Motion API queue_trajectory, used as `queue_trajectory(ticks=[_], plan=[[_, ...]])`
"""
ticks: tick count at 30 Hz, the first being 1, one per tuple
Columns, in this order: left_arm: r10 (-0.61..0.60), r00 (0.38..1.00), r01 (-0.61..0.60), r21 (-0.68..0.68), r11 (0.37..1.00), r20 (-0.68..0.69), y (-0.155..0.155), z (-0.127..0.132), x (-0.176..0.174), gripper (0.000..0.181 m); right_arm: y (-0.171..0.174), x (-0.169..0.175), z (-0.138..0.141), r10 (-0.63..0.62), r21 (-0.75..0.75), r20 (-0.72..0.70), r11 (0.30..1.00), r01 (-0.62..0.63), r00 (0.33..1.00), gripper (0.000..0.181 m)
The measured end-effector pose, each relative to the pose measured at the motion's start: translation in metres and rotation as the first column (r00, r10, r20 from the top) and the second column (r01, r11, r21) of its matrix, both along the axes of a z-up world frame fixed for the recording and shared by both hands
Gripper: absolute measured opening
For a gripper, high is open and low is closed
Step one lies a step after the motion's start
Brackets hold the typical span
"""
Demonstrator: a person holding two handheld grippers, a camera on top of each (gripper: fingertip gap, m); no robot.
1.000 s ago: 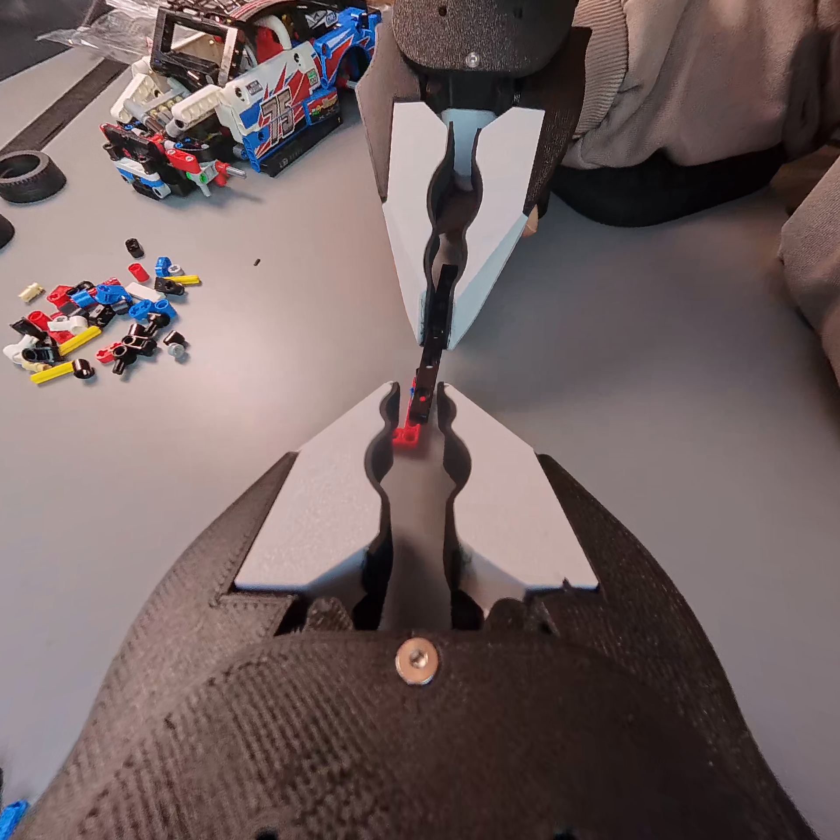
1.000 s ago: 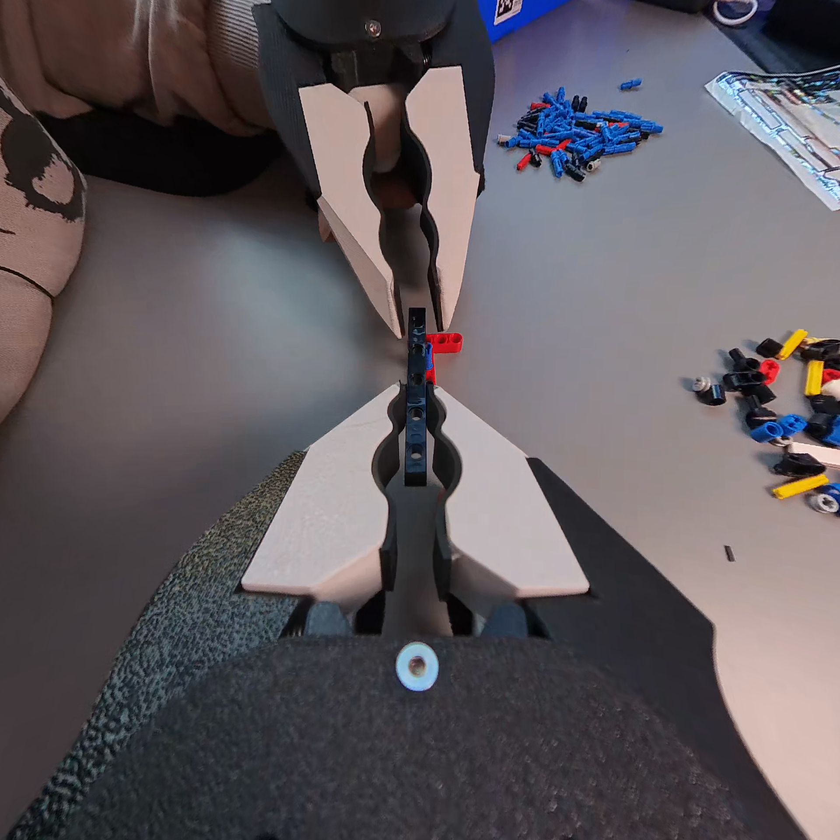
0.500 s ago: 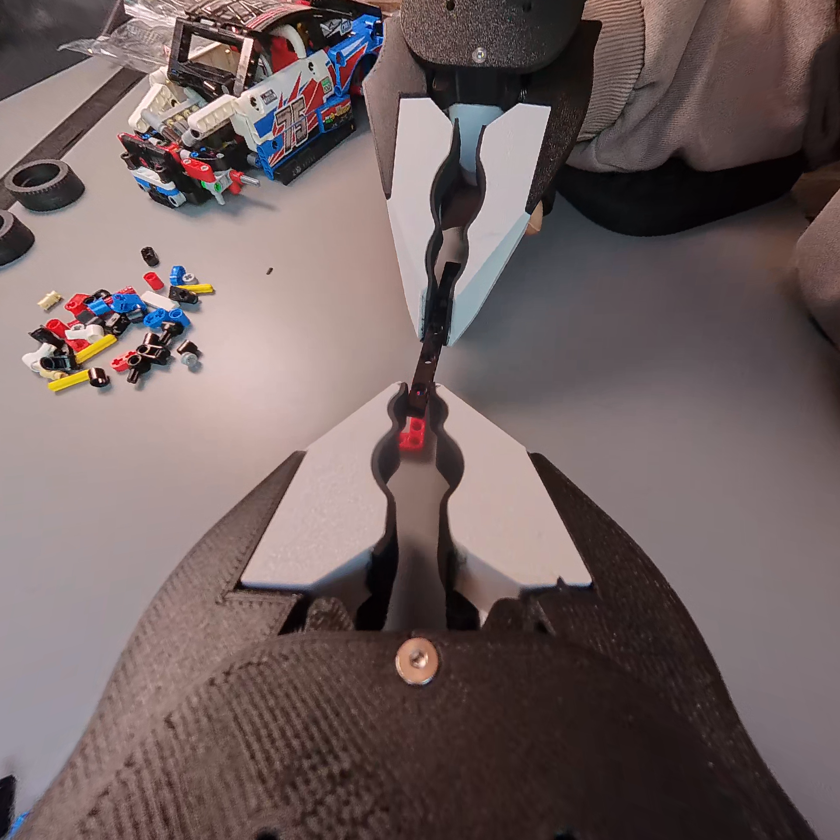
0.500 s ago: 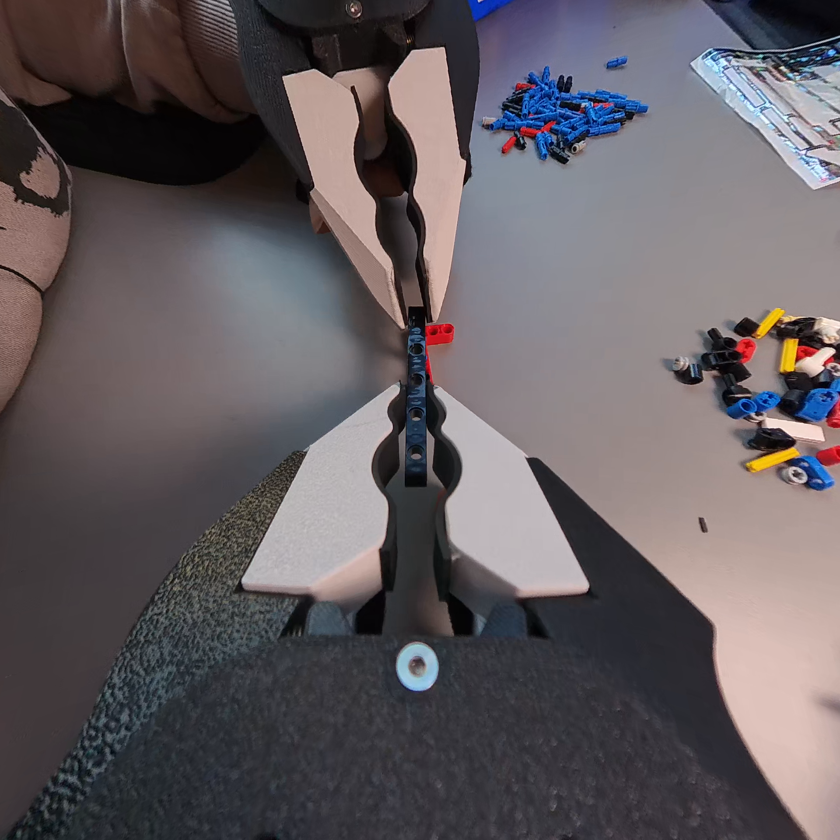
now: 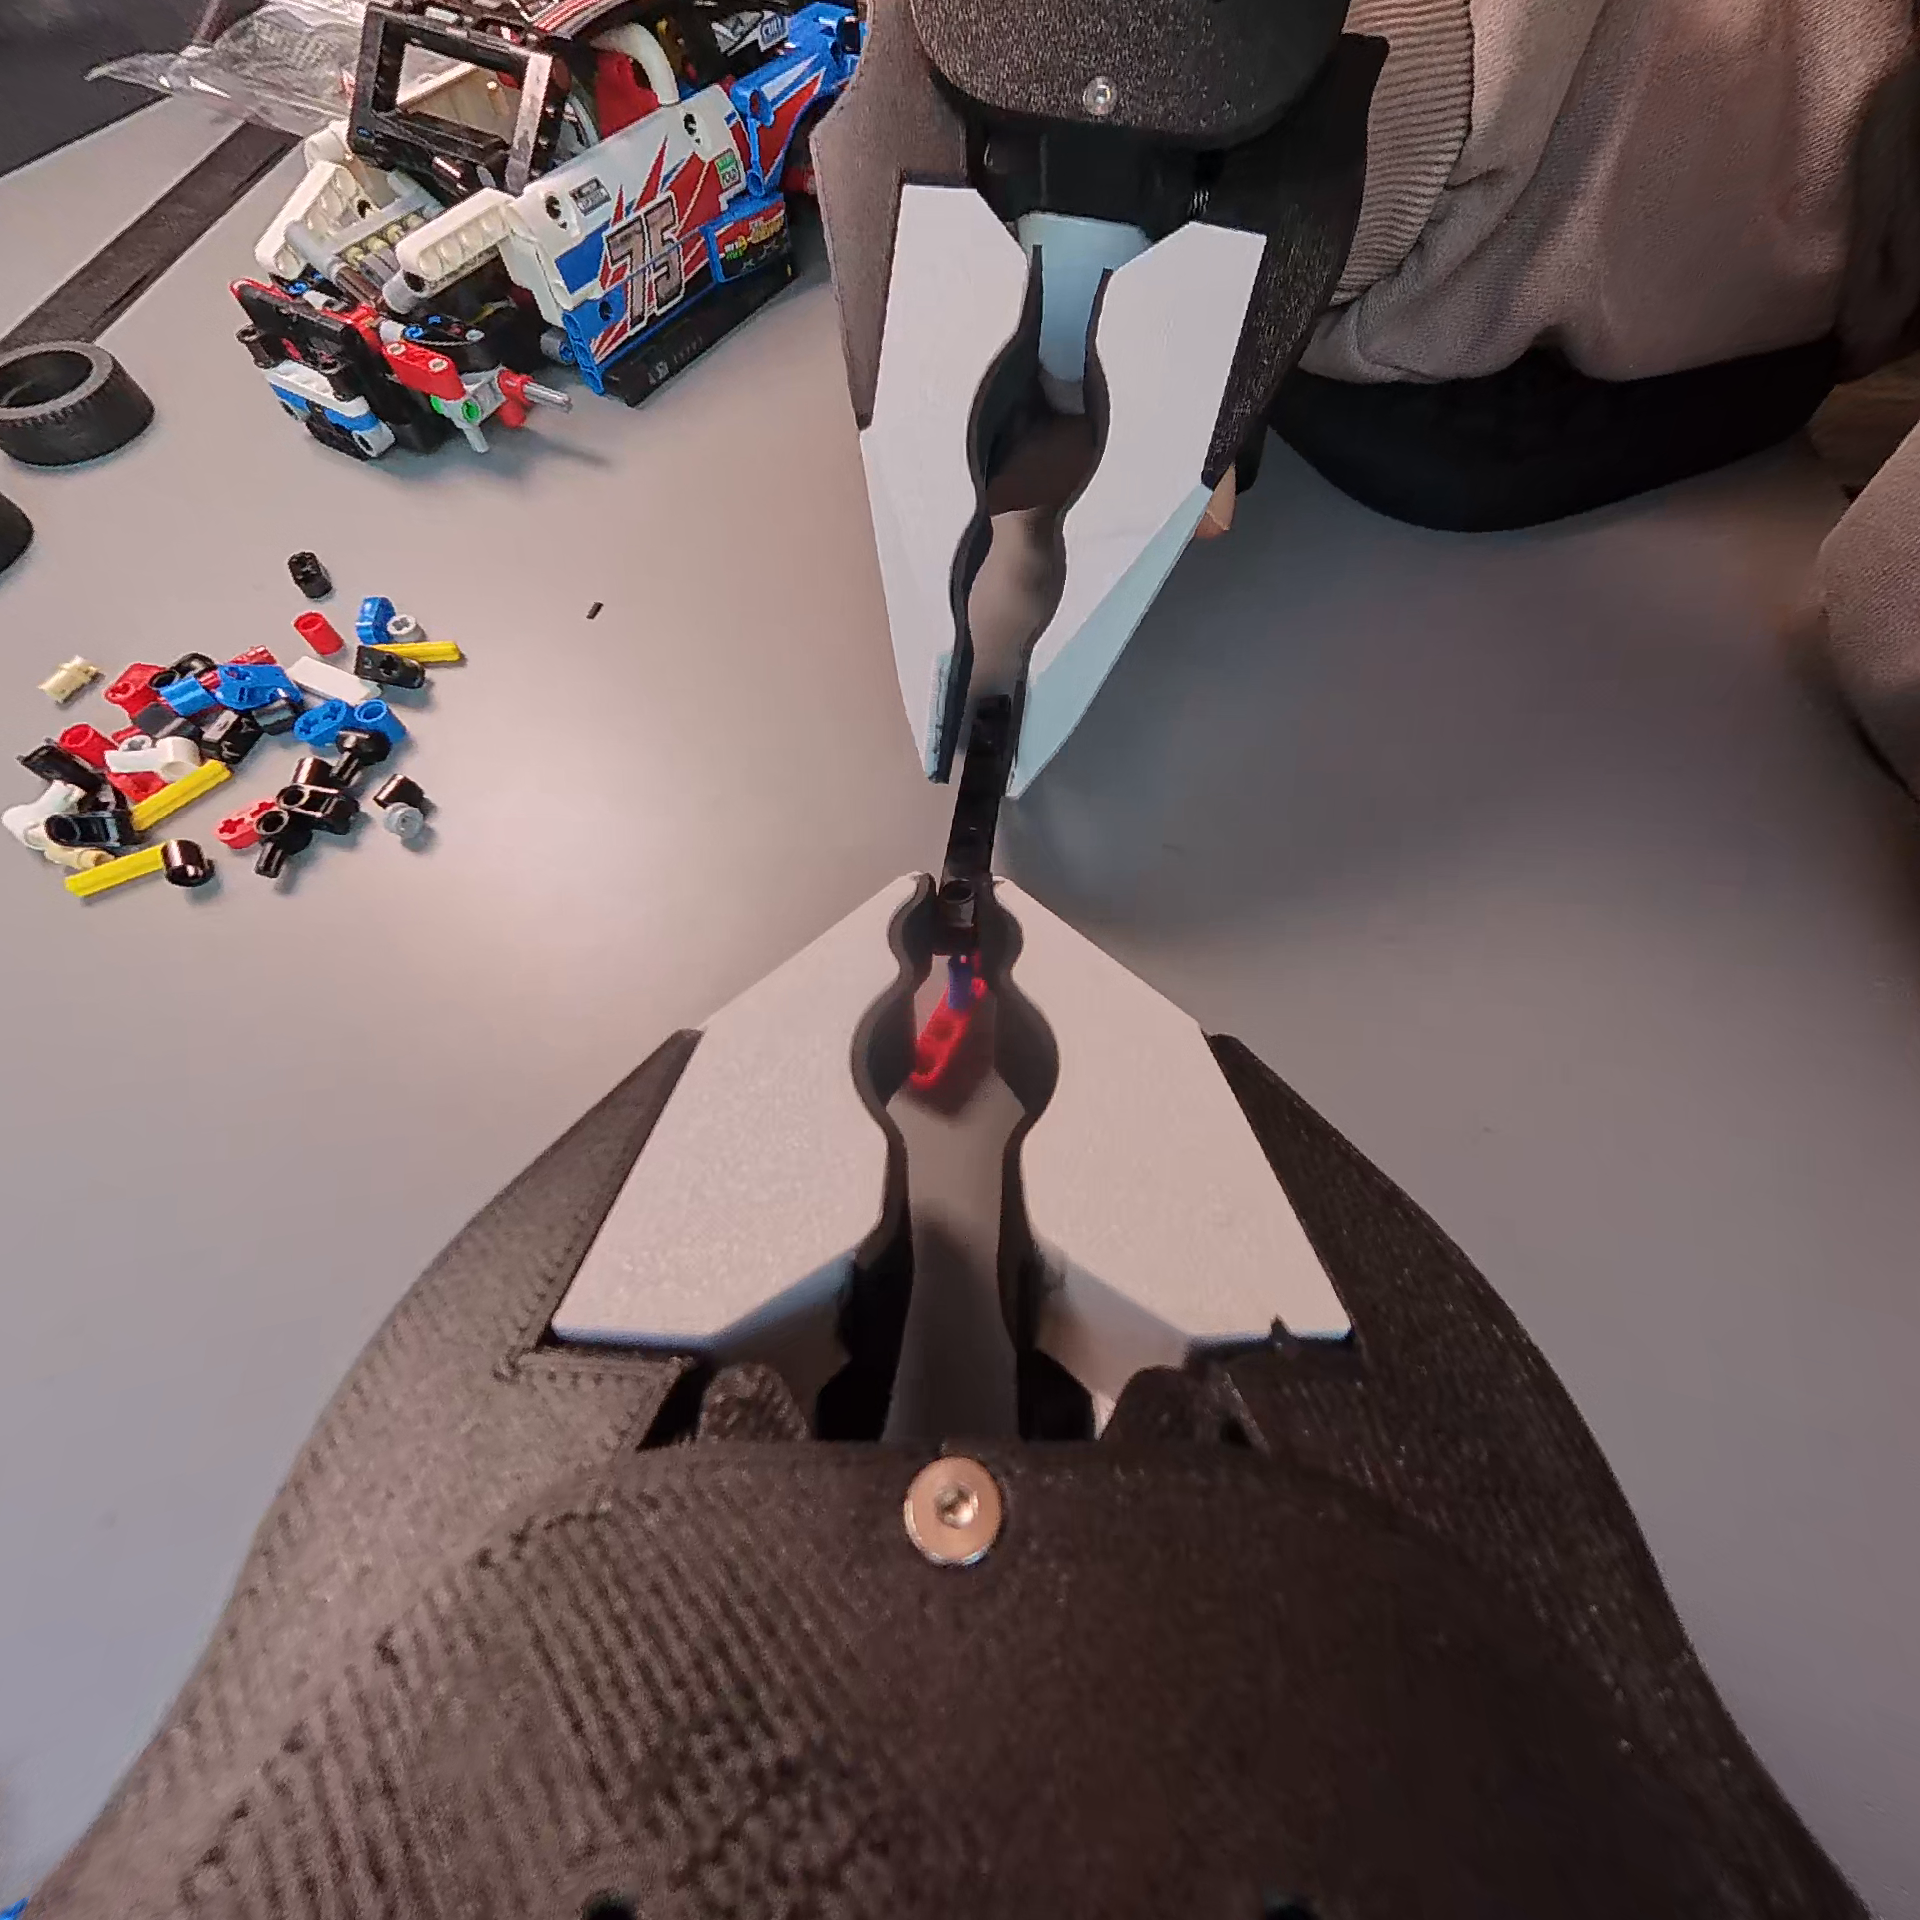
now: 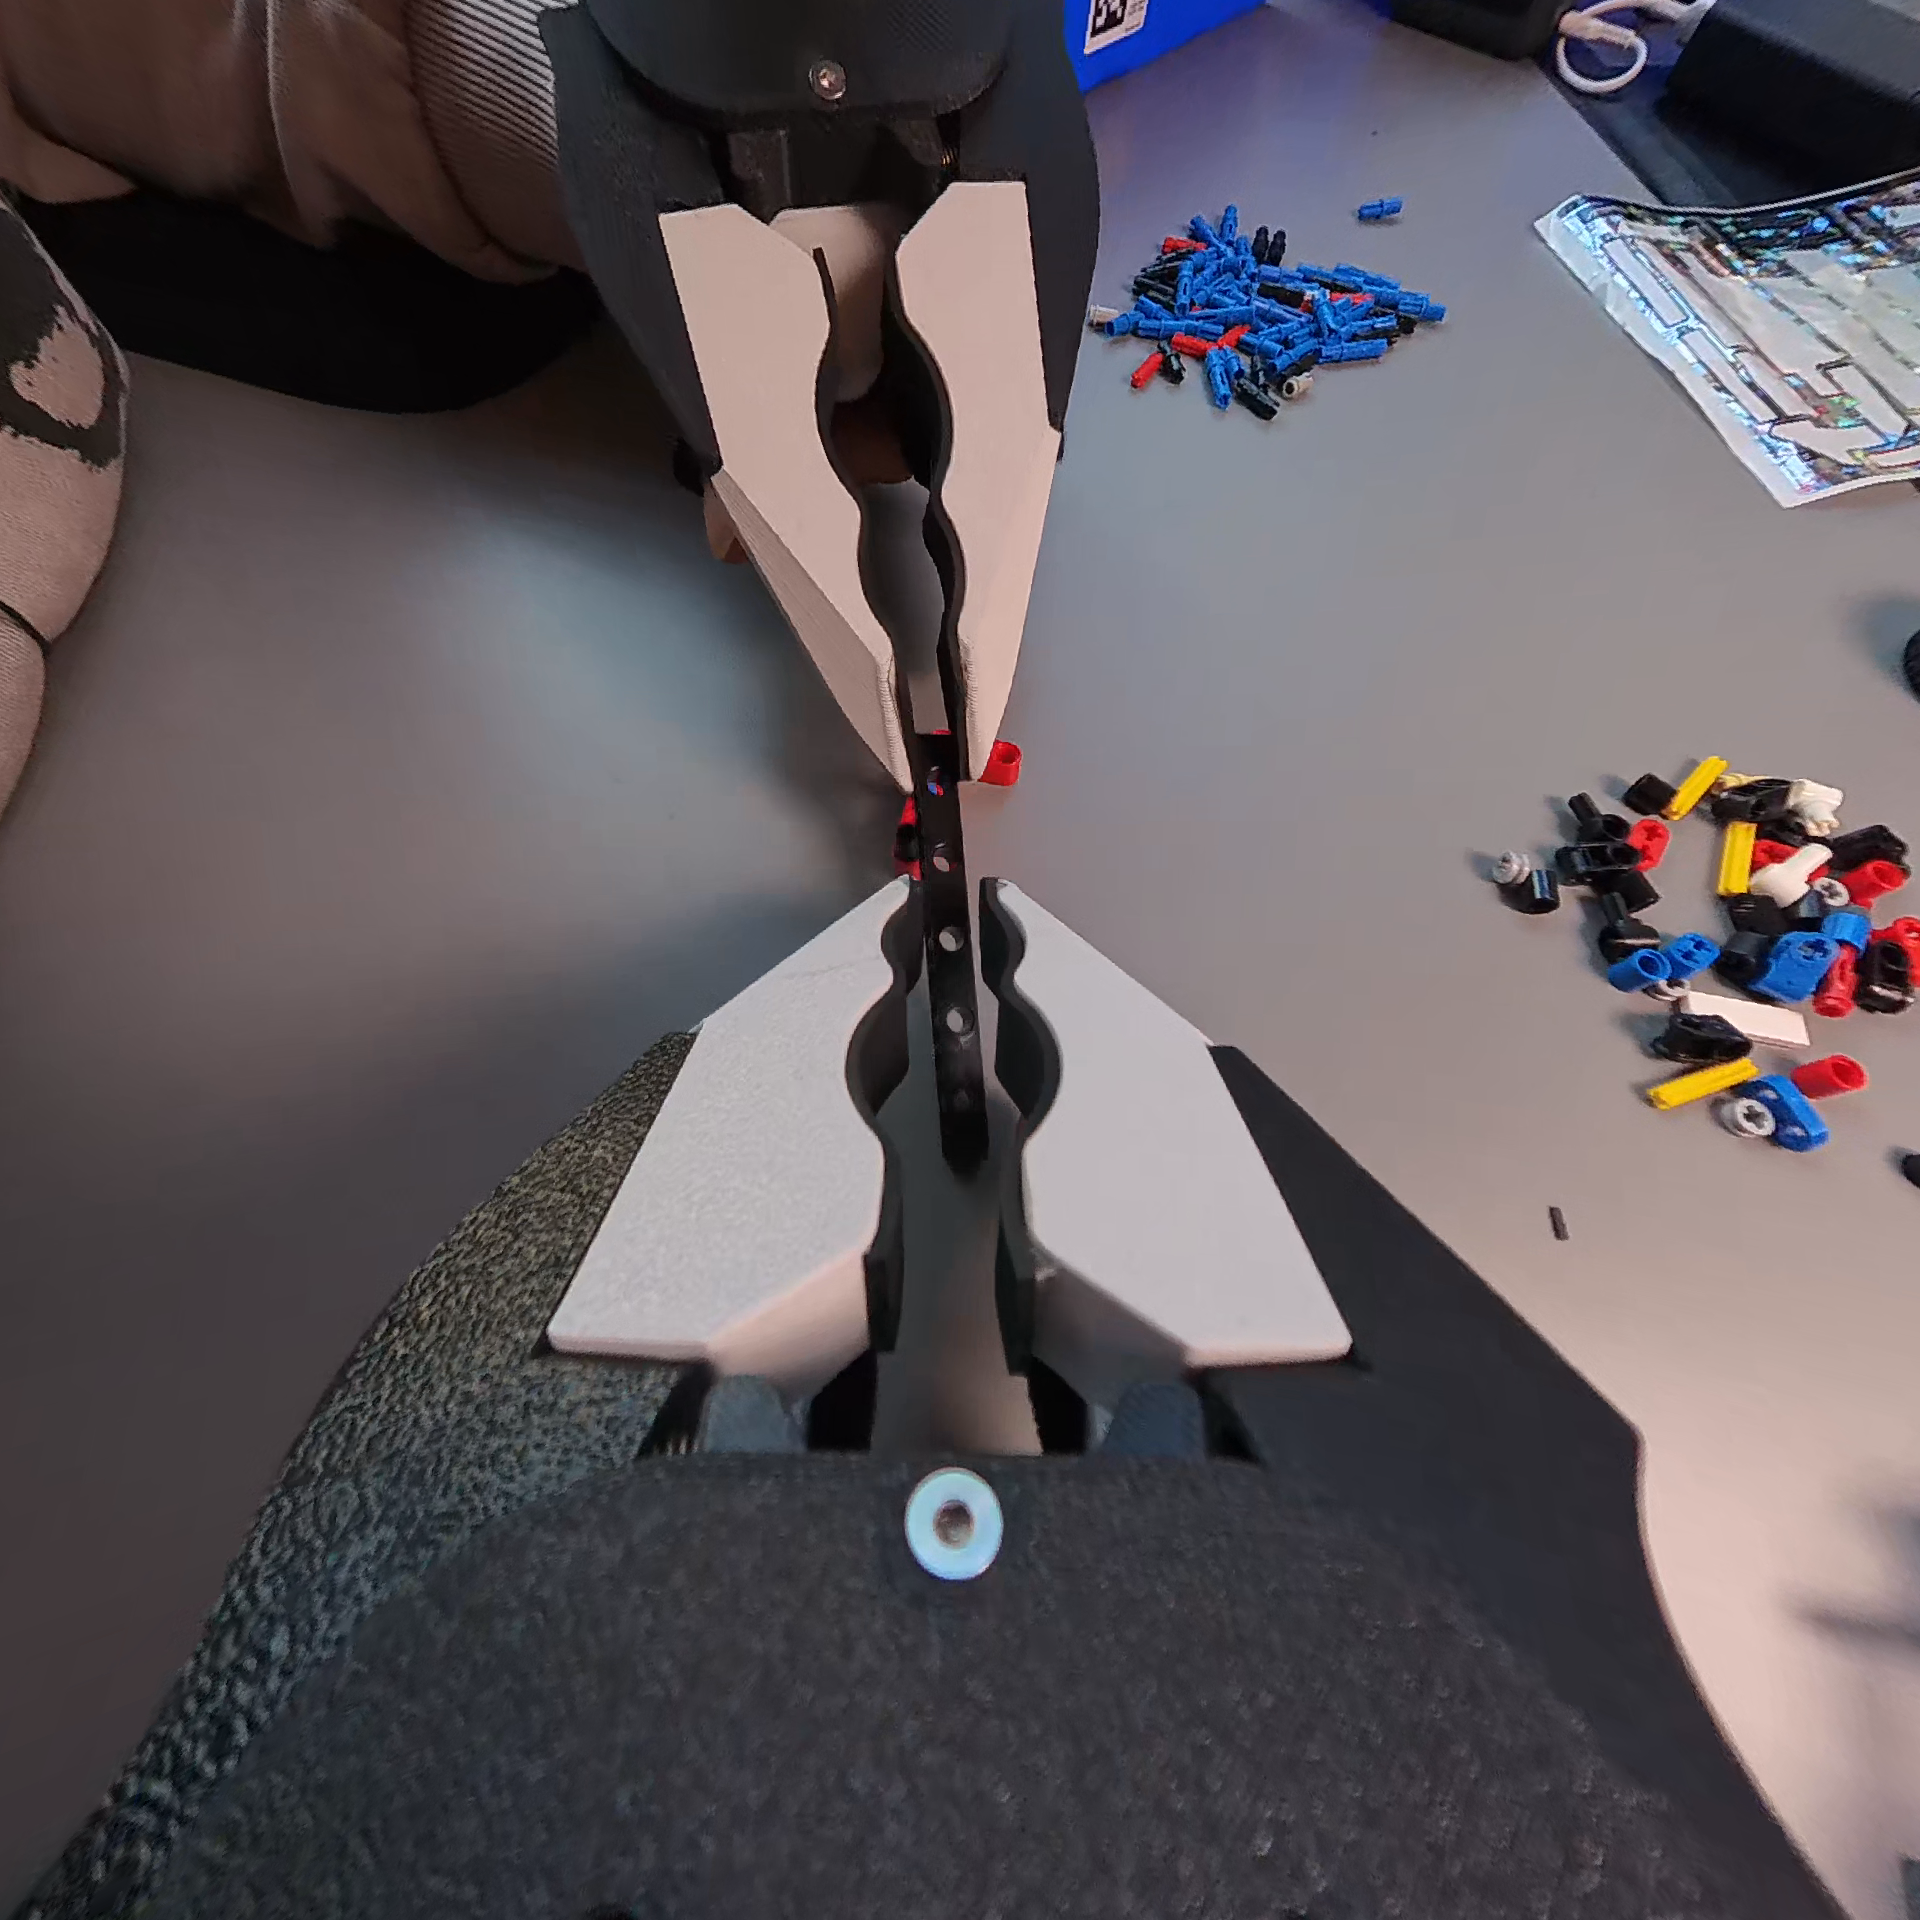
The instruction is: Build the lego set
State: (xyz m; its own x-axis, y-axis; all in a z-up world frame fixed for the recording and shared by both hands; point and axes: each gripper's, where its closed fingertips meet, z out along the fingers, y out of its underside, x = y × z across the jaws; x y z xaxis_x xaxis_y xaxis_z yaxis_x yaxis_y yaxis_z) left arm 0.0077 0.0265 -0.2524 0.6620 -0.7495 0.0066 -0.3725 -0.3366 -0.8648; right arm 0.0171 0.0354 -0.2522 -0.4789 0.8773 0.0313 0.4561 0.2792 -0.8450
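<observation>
Grippers meet tip to tip above the grey worktop (image 5: 1455, 935). The right gripper (image 6: 951, 883) is nearly closed on a long black lego beam with holes (image 6: 951, 977). The left gripper (image 5: 956, 883) pinches the beam's far end, where a small red lego piece (image 5: 940, 1044) and a blue pin sit. I think the red piece is being joined on. Next, push straight and gently. Loose coloured lego bits (image 6: 1766, 935) and the half-built racing car (image 5: 540, 239) lie well apart, so there is room.
</observation>
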Motion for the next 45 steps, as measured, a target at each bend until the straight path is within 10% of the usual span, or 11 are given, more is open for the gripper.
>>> queue_trajectory(ticks=[11, 19, 34, 45], plan=[[-0.038, 0.999, 0.036, 0.037, 0.999, 0.036, -0.006, 0.011, -0.005, 0.006, -0.01, -0.008, -0.006, 0.03, 0.051, 0.025, 0.998, -0.031, 0.999, 0.007], [-0.081, 0.991, 0.076, -0.05, 0.996, -0.103, -0.011, -0.016, -0.026, 0.057, -0.013, -0.005, -0.005, -0.058, 0.027, 0.167, 0.998, 0.055, 0.984, 0.006], [0.122, 0.974, -0.142, -0.094, 0.985, -0.192, -0.009, -0.026, -0.013, 0.026, -0.011, 0.006, -0.009, -0.056, 0.095, 0.217, 0.995, 0.036, 0.975, 0.006], [0.013, 0.999, -0.015, -0.046, 0.999, -0.046, -0.019, -0.004, 0.0, 0.028, -0.022, 0.004, -0.009, -0.006, 0.092, 0.232, 0.996, -0.016, 0.973, 0.006]])
